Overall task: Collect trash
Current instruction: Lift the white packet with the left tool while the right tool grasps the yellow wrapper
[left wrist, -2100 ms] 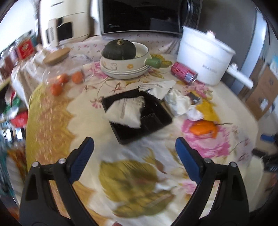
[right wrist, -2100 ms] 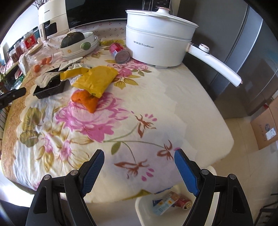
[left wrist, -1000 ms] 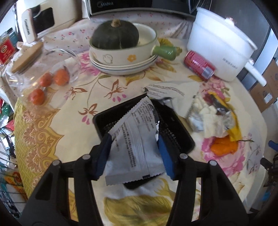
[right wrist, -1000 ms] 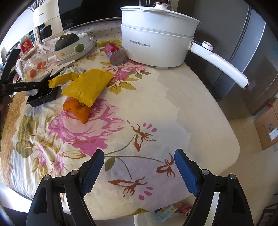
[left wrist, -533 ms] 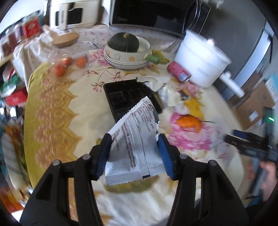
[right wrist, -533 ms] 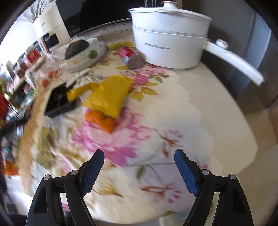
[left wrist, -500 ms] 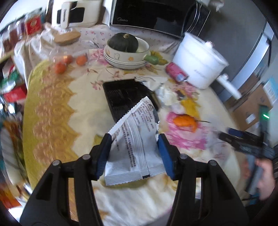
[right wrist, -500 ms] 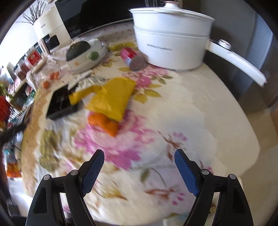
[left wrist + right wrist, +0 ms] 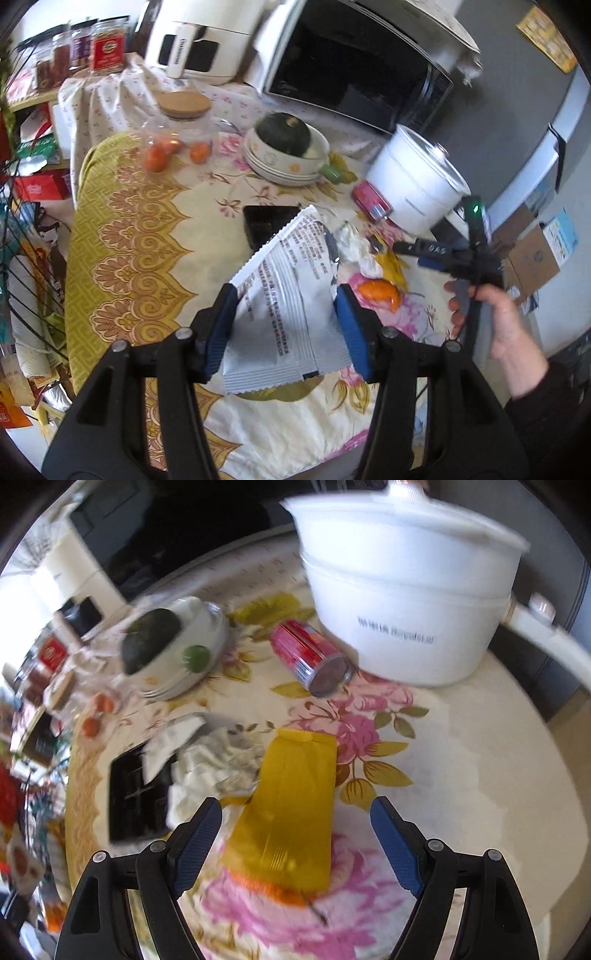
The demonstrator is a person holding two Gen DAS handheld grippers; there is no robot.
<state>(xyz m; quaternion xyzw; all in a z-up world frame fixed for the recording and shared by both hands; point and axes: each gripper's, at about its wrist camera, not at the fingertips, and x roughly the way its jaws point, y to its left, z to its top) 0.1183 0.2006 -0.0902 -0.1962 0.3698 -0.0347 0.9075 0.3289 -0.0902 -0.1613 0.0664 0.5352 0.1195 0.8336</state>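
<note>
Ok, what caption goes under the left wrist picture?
Left gripper clamps a silver wrapper above the floral tablecloth.

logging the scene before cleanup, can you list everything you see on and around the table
silver wrapper: 1, silver-white with print, held between left fingers
yellow packet: 1, yellow, flat on the cloth ahead of the right gripper
orange peel: 1, orange, partly under the packet
crumpled tissue: 1 heap, white, beside the tray
black tray: 1, black, mid-table
red can: 1, red, on its side by the pot
white pot: 1, white, lidded, back right
bowl with squash: 1, cream, dark green squash inside
microwave: 1, black, back
left gripper: black, blue pads, shut on the wrapper
right gripper: open
hand: 1, holding the right gripper
</note>
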